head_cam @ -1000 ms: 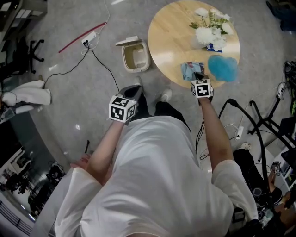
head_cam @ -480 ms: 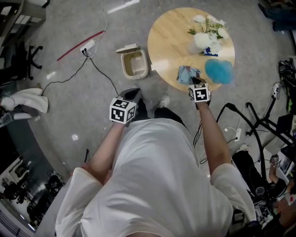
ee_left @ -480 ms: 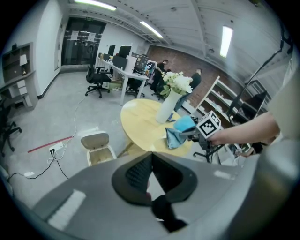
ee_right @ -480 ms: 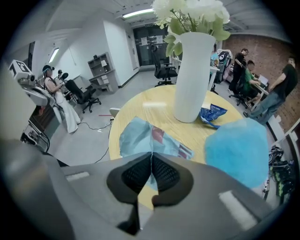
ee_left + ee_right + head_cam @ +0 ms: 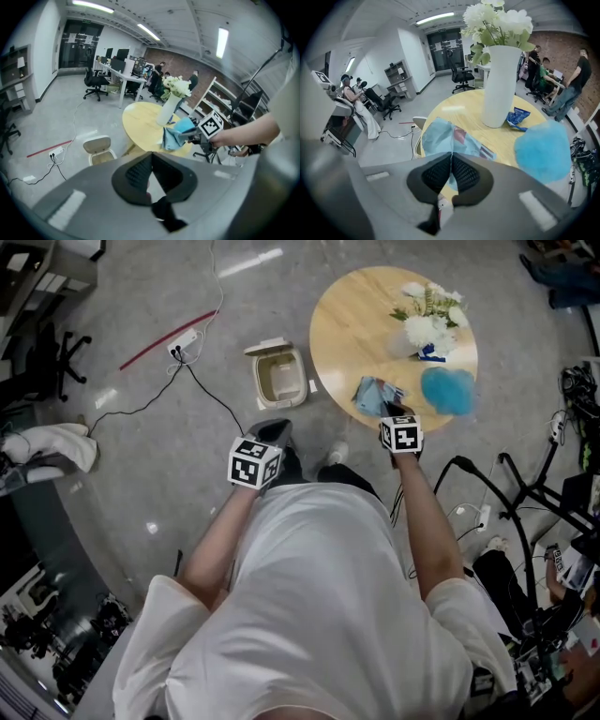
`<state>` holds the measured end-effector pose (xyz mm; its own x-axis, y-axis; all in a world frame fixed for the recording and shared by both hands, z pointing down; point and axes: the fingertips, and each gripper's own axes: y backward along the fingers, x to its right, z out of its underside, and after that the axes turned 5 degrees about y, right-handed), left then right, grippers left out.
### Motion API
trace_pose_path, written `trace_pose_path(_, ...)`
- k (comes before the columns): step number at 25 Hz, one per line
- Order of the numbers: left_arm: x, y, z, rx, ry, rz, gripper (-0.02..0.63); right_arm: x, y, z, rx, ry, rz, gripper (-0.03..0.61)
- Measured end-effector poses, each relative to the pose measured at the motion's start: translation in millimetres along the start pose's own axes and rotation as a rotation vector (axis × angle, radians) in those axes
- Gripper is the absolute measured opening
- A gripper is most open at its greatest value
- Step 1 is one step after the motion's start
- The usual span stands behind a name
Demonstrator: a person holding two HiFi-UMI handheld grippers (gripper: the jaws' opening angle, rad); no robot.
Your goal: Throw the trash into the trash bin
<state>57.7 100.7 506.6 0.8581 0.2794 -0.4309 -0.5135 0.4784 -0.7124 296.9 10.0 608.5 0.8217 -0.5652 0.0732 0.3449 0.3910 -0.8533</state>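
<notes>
Lifted since earlier, right gripper [image 5: 451, 155] pinches the wrapper [image 5: 440, 136] by its edge: light, limp, crinkly. Left gripper [image 5: 151, 155] is closed, empty.

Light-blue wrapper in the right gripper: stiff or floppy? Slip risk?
Probably floppy: the wrapper creases and fans out unevenly beyond the right gripper. Likely very light: thin film, no visible bulk. Slip seems possible, since the jaws pinch only one edge of smooth-looking film; a fast swing toward the trash bin might tug it loose.
</notes>
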Motion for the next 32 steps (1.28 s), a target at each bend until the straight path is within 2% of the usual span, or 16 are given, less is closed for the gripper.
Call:
trace_pose_path(16, -53.2, 27.4, -6.9, 0.009, 0.003, -0.013, 0.005, -55.4, -6.9, -26.7, 0.005, 0.029, -0.032, 0.002)
trace_pose_path(32, -101.0, 44.7, 4.5, 0.019, 0.026, -0.010, 0.005, -119.5, -33.4, -57.7, 0.005, 0.081, -0.082, 0.002)
